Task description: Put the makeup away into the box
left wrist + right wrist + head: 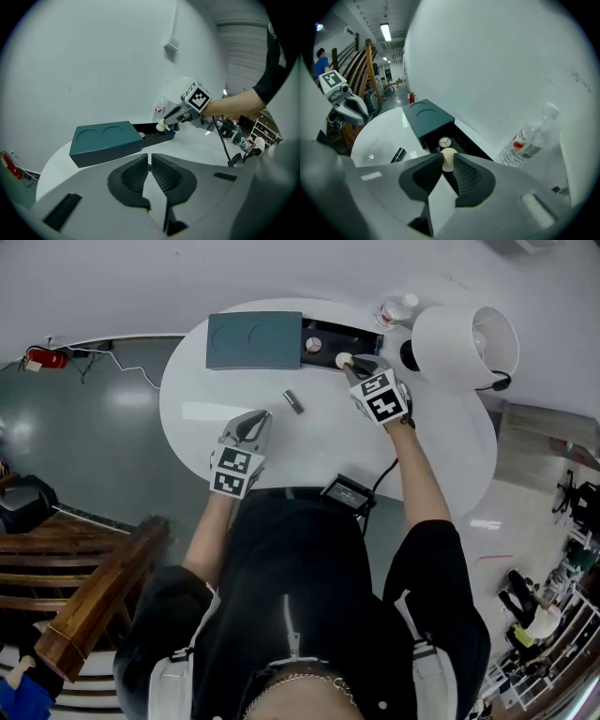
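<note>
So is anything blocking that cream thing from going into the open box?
Nothing visible. The right gripper holds the cream piece right at the open tray; one round piece already lies inside, bare tray beside it.

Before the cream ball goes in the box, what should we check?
1. Right gripper pinching the cream ball: ok.
2. Drawer of the box open: ok.
3. Ball right above the drawer: cannot tell; it hangs at the drawer's near edge.
4. Left gripper empty, jaws together, away from the box: ok.
5. All makeup packed: not ok; a dark tube lies on the table.
</note>
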A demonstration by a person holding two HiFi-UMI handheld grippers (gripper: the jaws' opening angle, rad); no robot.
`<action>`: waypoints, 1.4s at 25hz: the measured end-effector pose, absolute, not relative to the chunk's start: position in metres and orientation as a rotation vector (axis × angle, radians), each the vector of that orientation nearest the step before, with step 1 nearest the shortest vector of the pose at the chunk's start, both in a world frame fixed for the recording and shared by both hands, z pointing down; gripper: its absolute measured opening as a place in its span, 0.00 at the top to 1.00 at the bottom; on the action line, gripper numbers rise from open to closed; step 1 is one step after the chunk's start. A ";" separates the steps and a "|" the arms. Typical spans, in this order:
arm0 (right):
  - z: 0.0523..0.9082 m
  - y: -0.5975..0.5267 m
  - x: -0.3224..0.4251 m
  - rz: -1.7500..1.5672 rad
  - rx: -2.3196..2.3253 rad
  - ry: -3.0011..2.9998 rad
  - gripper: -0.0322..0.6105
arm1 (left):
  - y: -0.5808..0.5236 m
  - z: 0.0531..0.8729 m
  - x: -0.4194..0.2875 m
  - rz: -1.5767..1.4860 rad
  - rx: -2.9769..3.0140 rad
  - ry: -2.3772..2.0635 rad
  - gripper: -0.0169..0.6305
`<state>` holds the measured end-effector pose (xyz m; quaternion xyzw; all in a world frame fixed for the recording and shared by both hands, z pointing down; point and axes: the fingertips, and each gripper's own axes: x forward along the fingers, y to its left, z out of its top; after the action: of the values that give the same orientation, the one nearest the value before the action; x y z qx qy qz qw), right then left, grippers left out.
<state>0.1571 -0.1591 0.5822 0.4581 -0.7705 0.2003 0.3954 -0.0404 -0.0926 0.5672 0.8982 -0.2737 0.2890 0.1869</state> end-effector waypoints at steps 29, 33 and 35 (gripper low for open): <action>0.631 -0.189 0.132 0.601 1.087 -1.902 0.76 | -0.103 0.575 -0.068 0.819 2.452 -0.867 0.95; 0.617 -0.185 0.126 0.566 1.103 -1.939 0.76 | -0.099 0.574 -0.066 0.818 2.461 -0.858 0.95; 0.609 -0.181 0.119 0.549 1.102 -1.959 0.76 | -0.097 0.573 -0.065 0.817 2.465 -0.855 0.95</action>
<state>0.1189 -0.1814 0.6090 0.4362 -0.7751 0.2171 0.4022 -0.0650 -0.0967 0.5734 0.8831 -0.3061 0.2925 0.2023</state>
